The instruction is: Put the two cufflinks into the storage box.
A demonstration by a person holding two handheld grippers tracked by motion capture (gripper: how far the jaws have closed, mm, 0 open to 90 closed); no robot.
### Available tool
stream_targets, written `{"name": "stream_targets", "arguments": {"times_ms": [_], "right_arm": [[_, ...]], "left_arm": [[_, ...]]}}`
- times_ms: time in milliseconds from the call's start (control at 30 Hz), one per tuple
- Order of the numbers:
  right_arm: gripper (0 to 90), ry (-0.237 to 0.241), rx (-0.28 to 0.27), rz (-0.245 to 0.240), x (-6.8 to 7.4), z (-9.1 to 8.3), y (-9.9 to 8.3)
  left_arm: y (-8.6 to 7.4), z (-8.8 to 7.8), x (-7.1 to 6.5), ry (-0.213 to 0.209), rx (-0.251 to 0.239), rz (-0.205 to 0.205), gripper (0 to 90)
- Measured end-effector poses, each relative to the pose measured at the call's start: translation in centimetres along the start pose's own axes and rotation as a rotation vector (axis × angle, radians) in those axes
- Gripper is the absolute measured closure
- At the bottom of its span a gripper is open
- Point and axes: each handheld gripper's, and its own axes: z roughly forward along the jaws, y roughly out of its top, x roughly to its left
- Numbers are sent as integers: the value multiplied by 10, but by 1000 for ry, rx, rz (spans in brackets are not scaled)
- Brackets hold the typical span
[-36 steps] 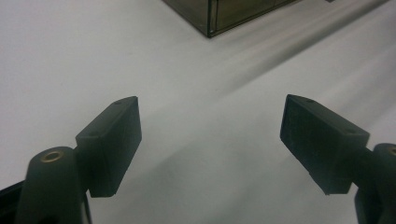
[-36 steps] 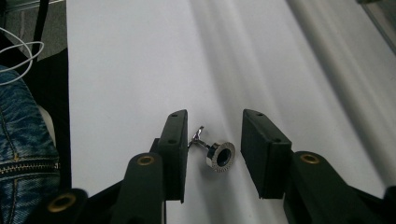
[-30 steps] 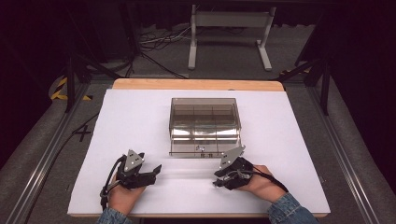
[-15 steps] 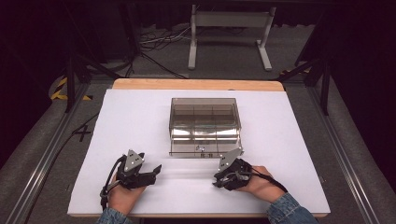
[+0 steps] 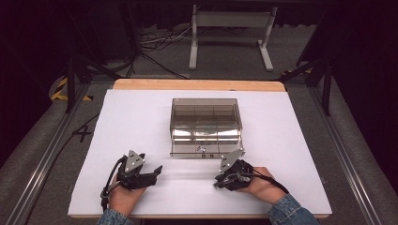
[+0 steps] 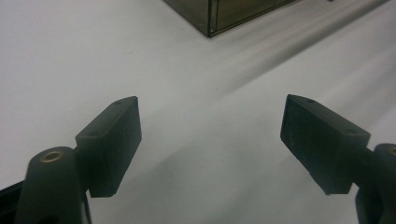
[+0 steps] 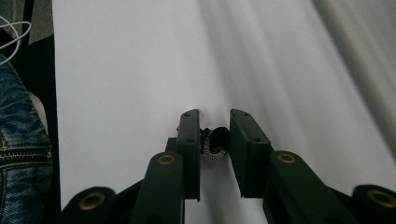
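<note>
While the right claw point(image 7: 214, 122) rests low on the white sheet point(image 5: 141, 122), its jaws have just been closing and now stand narrow around a small dark ring with a toothed silver rim point(image 7: 215, 143); the left side of that ring touches one pad, but whether the other pad presses on it I cannot tell. Ahead of this claw, just beyond its grey plate, sits the clear box point(image 5: 206, 126), its inner walls splitting it into compartments; what lies inside them is too small to make out, save a tiny metal bit point(image 5: 201, 149) on the near ledge. No writing can be read anywhere. Well to the side, the left claw point(image 6: 210, 116) hovers over bare sheet with its jaws wide apart and nothing between them, the box corner point(image 6: 210, 29) farther ahead of it. Open sheet runs between the two claws and out to both sides; behind the hands the table's near edge is close.
</note>
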Motion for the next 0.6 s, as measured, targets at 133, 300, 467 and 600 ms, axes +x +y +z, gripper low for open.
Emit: {"name": "stream_targets", "arguments": {"times_ms": [133,300,467,600], "right_arm": [[746,-5,-4,6,0,-3,1],[746,-12,-12,2,1,-8,4],[746,-18,-16,0,1,-13,8],[746,-23,-23,-3,1,-18,11]], "left_arm": [[0,0,0,0,0,0,211],[0,0,0,-1,0,1,211],[0,0,0,0,0,0,211],[0,0,0,0,0,0,211]]}}
